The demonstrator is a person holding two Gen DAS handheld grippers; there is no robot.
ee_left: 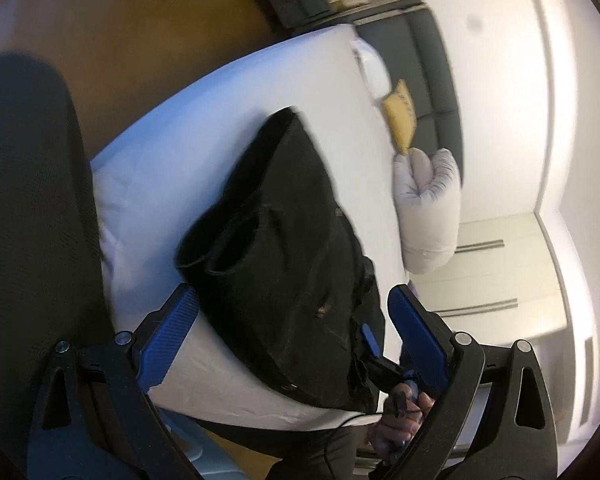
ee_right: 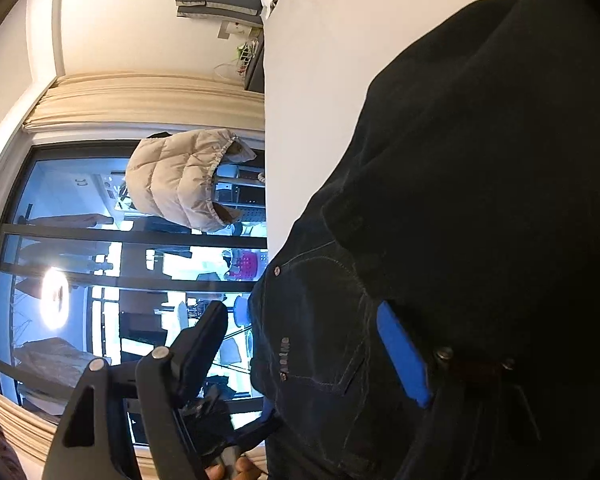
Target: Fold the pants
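We see the black pants (ee_left: 284, 248) lying on the white bed (ee_left: 204, 128), close to its near edge, already gathered into a thick bundle. The leg openings show at the left of the bundle in the left wrist view, so we judge that at least one fold is made. The bundle is not yet flat or neat, and the waist part with its pocket stitching and rivet (ee_right: 277, 270) hangs near the edge of the bed in the right wrist view. We think that a last fold, or some smoothing, is left to do.

The left claw (ee_left: 292, 336) stands wide apart. Its blue pads (ee_left: 168, 340) are on either side of the near end of the bundle, and we see no cloth pressed between them, so it holds nothing.

The right claw (ee_right: 300, 360) also stands apart. One blue pad (ee_right: 404, 360) lies against the dark cloth of the pants, and the other finger (ee_right: 200, 344) is free in the air beside the bed. The waist part sits between the two fingers, but they do not squeeze it, so we judge that this claw touches the pants only.

Further out, a rolled white duvet (ee_left: 428, 208) and a yellow cushion (ee_left: 400, 120) lie at the far side of the bed. A beige padded jacket (ee_right: 180, 184) hangs before the dark window (ee_right: 60, 260).
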